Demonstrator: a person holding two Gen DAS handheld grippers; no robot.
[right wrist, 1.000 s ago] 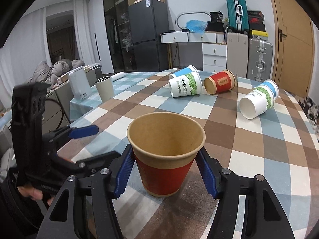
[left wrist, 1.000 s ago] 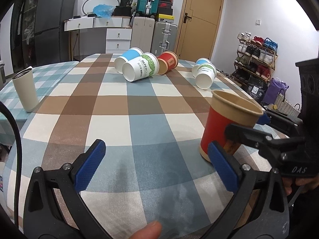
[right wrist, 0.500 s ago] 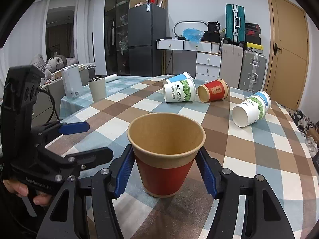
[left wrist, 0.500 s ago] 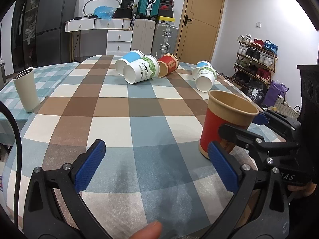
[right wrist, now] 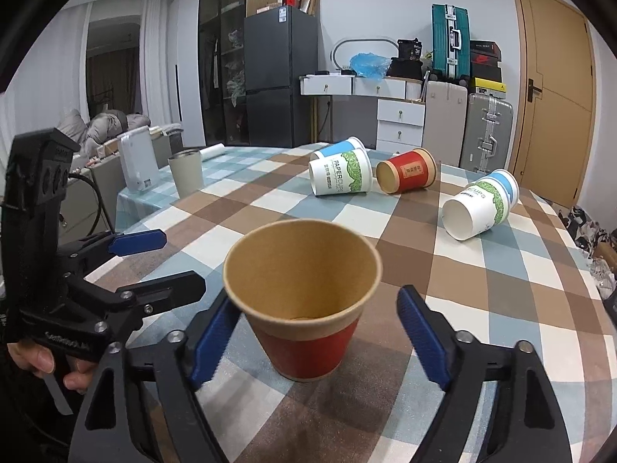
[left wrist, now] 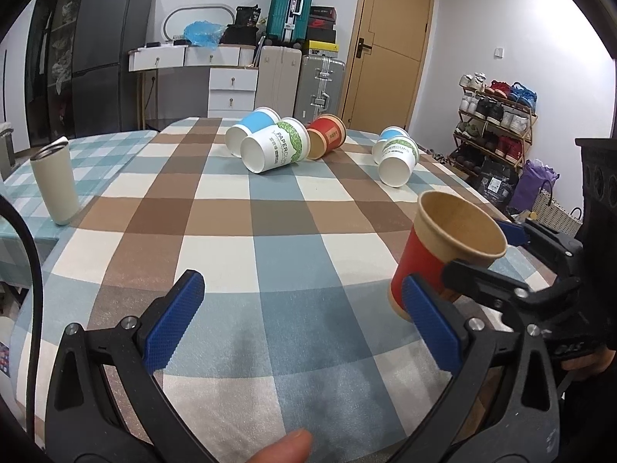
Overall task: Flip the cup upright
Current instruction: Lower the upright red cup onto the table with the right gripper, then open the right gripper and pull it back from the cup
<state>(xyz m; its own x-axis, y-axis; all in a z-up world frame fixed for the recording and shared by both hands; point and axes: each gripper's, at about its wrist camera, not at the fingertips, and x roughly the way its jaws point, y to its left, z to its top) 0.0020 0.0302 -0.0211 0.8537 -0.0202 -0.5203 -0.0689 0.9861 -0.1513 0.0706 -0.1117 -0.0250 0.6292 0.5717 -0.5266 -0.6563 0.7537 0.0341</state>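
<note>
A red paper cup with a brown rim (right wrist: 304, 301) stands upright on the checked tablecloth, between the blue pads of my right gripper (right wrist: 316, 343). The jaws are open, with a clear gap on the right side of the cup. The cup also shows in the left wrist view (left wrist: 443, 254), at the right. My left gripper (left wrist: 304, 332) is open and empty, low over the table's near edge, to the left of the cup. It shows in the right wrist view (right wrist: 139, 262) as well.
Several paper cups lie on their sides farther back: a blue-and-white one (left wrist: 250, 127), a green-print one (left wrist: 275, 150), a red one (left wrist: 327, 137) and two more at the right (left wrist: 397, 158). A beige tumbler (left wrist: 54, 185) stands at the left. The table edge (left wrist: 501, 216) runs close on the right.
My right gripper's jaws have opened away from the red cup, which now stands free on the table. The left gripper has barely moved.
</note>
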